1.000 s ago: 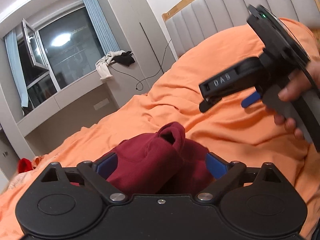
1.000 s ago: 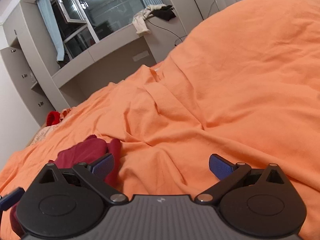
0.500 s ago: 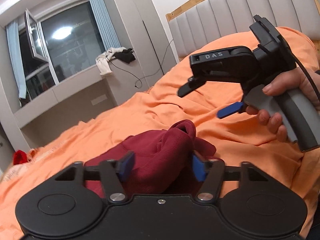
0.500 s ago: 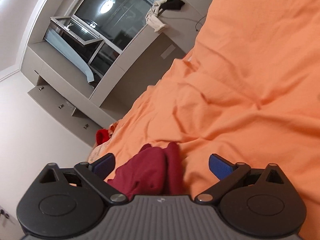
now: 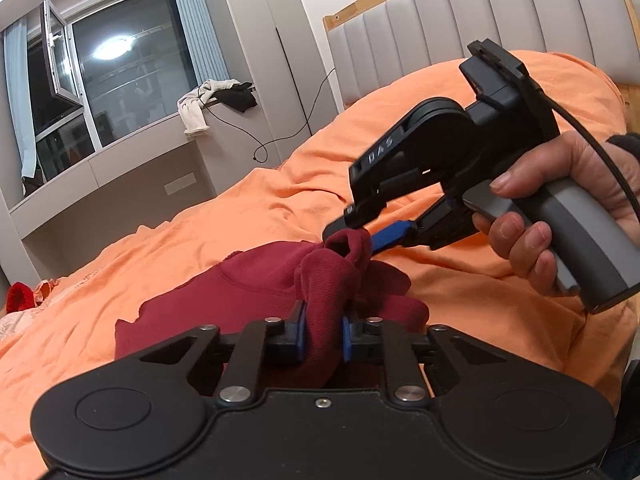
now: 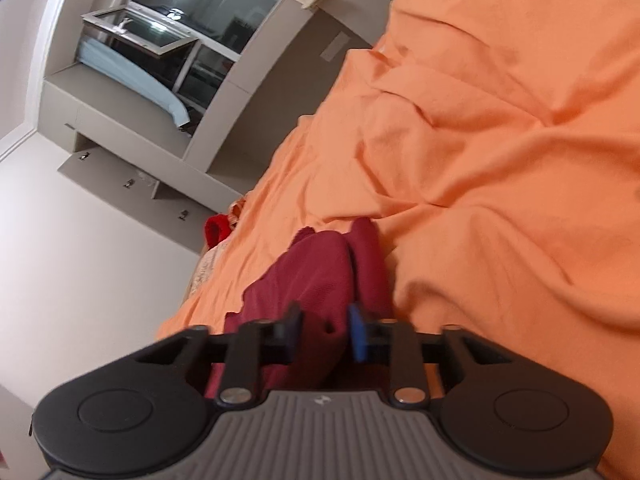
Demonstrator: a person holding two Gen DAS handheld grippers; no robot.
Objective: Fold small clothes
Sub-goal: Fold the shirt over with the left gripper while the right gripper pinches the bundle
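Note:
A small dark red garment lies bunched on the orange bed cover. My left gripper is shut on a raised fold of it near the camera. My right gripper, held in a hand, reaches in from the right and pinches the tip of another raised fold. In the right wrist view the right gripper has its blue pads closed on the red garment, with the rest of the cloth trailing away on the bed cover.
A grey padded headboard stands behind the bed. A window ledge with clothes and a cable runs along the left wall. A red item lies at the bed's far left edge.
Both grippers went from open to shut on the red garment. The right gripper swung down from above the bed to the cloth's raised tip.

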